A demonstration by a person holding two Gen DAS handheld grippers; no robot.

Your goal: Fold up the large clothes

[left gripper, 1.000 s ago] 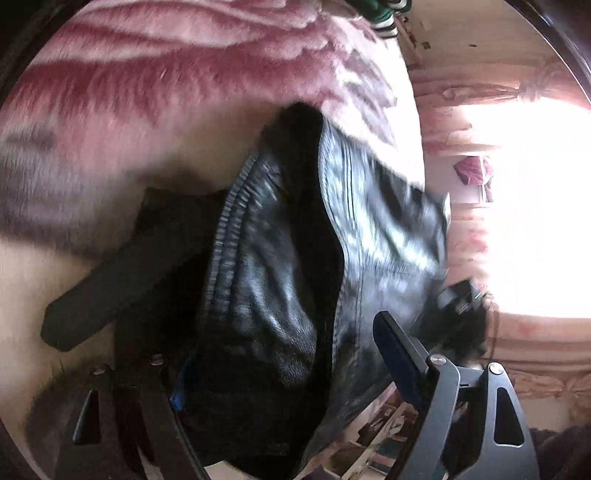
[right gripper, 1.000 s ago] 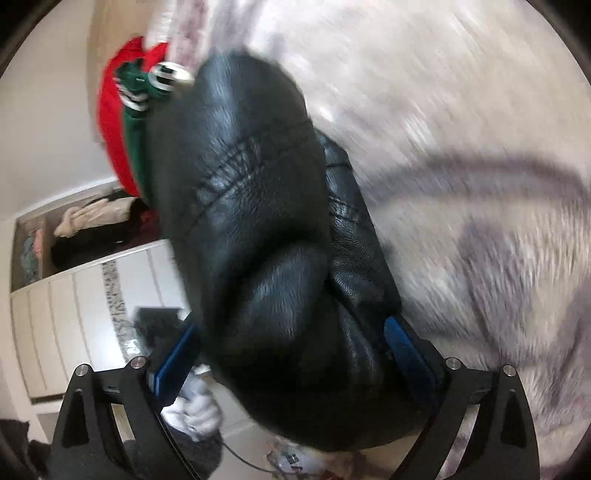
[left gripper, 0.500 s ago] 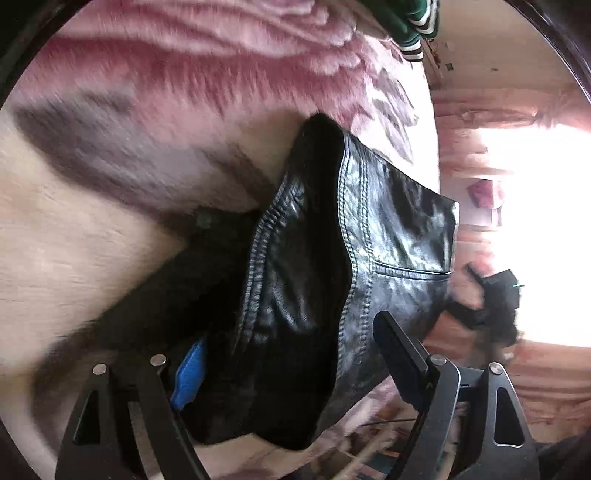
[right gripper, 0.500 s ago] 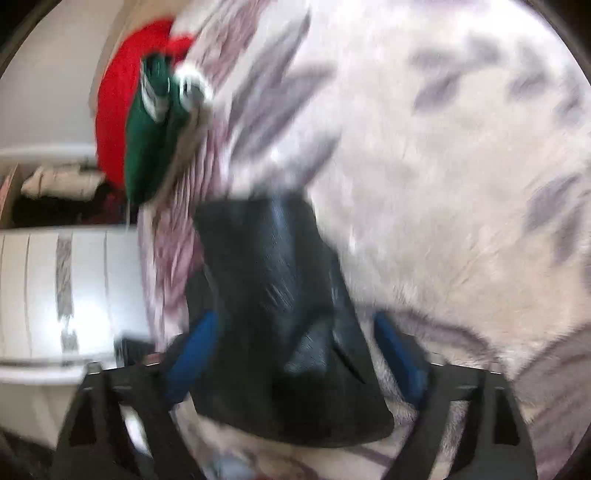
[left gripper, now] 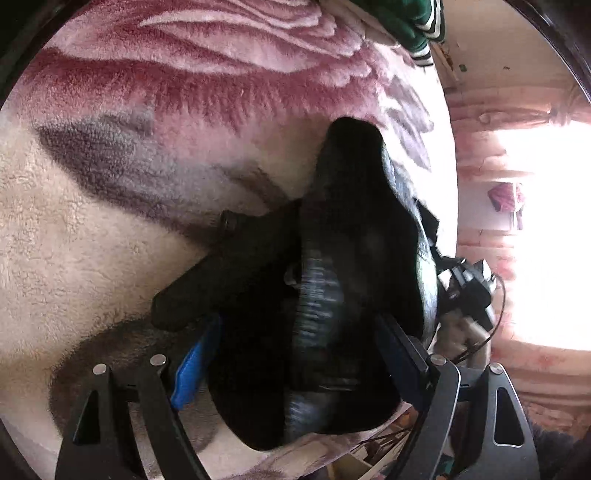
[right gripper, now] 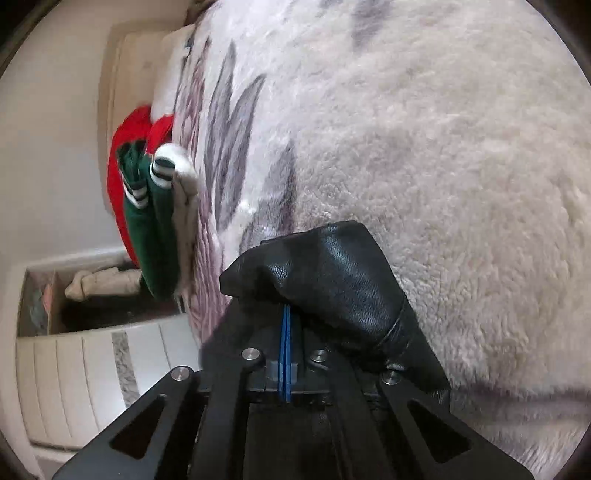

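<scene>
A black leather jacket (left gripper: 351, 221) lies bunched on the plush flowered blanket (left gripper: 147, 110). A flat black band of it sticks out to the left. My left gripper (left gripper: 295, 354) stands wide, and the thick bundle fills the gap between its fingers, pressed by both pads. In the right wrist view my right gripper (right gripper: 286, 314) has its jaws closing, blue pads together. A fold of the jacket (right gripper: 332, 266) is pinched at their tips and drapes over the fingers. The rest of the jacket is hidden there.
Folded green, white and red clothes (right gripper: 155, 206) are stacked at the bed's far edge, also the green pile (left gripper: 406, 22). A white cabinet (right gripper: 92, 369) with an open shelf stands beside the bed. A bright curtained window (left gripper: 535, 221) is at the right.
My right gripper slid back off the fat sleeve bundle and shut on a thin fold at its end. The jacket in the left view has rolled darker side up; the left gripper keeps its width.
</scene>
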